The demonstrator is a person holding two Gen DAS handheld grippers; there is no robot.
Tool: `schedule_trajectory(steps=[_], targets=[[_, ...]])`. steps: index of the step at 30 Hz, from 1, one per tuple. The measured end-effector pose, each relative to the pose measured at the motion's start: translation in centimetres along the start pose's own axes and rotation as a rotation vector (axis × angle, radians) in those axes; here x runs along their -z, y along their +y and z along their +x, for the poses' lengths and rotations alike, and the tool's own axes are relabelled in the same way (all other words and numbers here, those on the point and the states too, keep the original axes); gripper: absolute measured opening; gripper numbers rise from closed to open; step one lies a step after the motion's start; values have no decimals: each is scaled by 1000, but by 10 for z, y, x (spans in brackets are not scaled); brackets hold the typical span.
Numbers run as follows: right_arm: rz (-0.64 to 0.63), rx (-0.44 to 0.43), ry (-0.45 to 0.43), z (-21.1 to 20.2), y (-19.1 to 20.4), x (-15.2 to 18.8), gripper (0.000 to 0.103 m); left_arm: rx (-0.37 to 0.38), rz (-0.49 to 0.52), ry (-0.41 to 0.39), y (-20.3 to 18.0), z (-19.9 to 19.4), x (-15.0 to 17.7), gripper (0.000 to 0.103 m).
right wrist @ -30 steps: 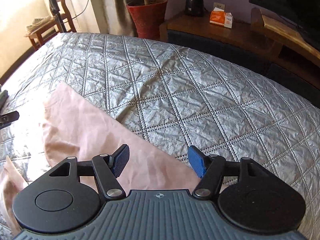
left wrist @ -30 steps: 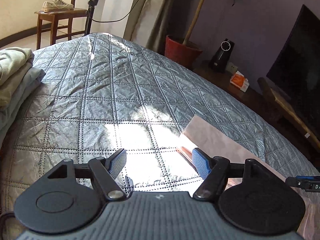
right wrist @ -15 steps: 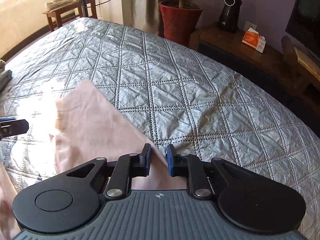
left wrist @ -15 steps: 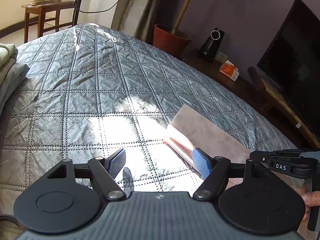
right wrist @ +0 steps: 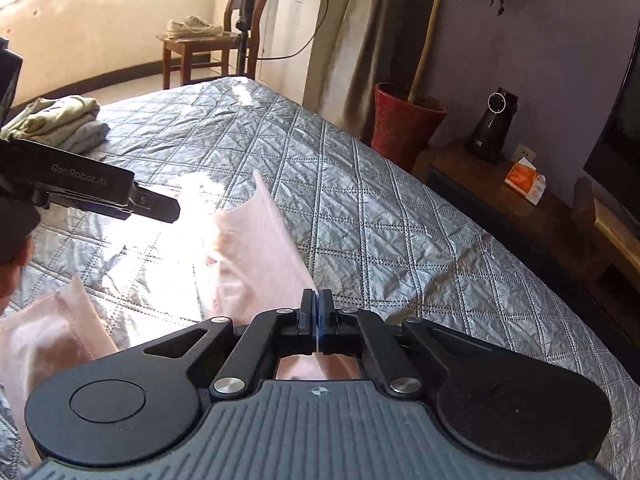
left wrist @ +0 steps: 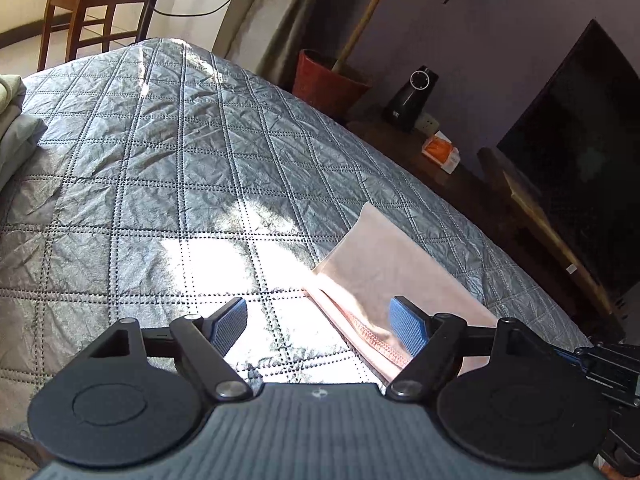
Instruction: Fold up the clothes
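Observation:
A pale pink garment lies on the grey quilted bed, part of it in a bright patch of sun. My left gripper hovers over its near hem; its jaws are opening, and the hem lies under the right finger's side without being pinched. In the right wrist view my right gripper is shut on the garment's edge, which rises off the bed as a taut fold. The left gripper shows there at the left, above the cloth's other end. A corner of the right gripper shows at the left wrist view's right edge.
A stack of folded clothes sits on the bed's far left. Beyond the bed stand a red plant pot, a wooden chair with shoes, and a low wooden bench with a tissue box below a dark TV.
My right gripper closed on the pink garment's edge, rolled and moved left, lifting the cloth off the bed. The left gripper widened a little and turned slightly.

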State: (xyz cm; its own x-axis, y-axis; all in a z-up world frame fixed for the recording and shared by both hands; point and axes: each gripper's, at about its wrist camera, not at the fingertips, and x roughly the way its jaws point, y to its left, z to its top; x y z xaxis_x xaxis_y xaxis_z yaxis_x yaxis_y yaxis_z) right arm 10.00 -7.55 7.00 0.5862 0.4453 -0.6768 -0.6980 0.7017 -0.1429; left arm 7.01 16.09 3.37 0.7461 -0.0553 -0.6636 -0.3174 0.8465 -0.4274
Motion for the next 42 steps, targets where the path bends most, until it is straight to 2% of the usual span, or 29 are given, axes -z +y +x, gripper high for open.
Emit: schedule_trajectory(steps=[2, 7, 9, 11, 12, 17, 22, 23, 27, 32, 36, 38, 42], targets=[[-14, -4, -10, -11, 14, 7, 1, 22, -23, 15, 2, 1, 0, 76], [-34, 19, -17, -21, 38, 28, 1, 141, -132, 97, 9, 9, 3, 80], [-14, 17, -14, -19, 38, 30, 0, 156, -140, 105, 7, 10, 3, 84], [-12, 19, -18, -19, 37, 30, 0, 168, -148, 110, 7, 10, 2, 97], [-10, 20, -20, -18, 37, 30, 0, 177, -159, 118, 8, 10, 1, 99], [14, 35, -38, -21, 31, 28, 0, 218, -290, 189, 18, 22, 7, 100], [62, 36, -57, -24, 23, 29, 0, 407, -567, 267, 28, 38, 22, 102], [61, 36, -56, -24, 22, 30, 0, 419, -599, 285, 28, 43, 26, 101], [75, 38, -60, -23, 20, 31, 0, 424, -574, 285, 20, 47, 27, 102], [99, 21, -80, -26, 19, 34, 1, 441, -641, 249, 26, 51, 31, 91], [127, 14, -87, -27, 15, 38, 1, 508, -767, 272, 30, 58, 40, 88], [137, 16, -90, -26, 13, 40, 1, 502, -784, 276, 29, 60, 44, 79], [152, 7, -96, -26, 11, 40, 1, 482, -746, 275, 24, 63, 45, 69]])
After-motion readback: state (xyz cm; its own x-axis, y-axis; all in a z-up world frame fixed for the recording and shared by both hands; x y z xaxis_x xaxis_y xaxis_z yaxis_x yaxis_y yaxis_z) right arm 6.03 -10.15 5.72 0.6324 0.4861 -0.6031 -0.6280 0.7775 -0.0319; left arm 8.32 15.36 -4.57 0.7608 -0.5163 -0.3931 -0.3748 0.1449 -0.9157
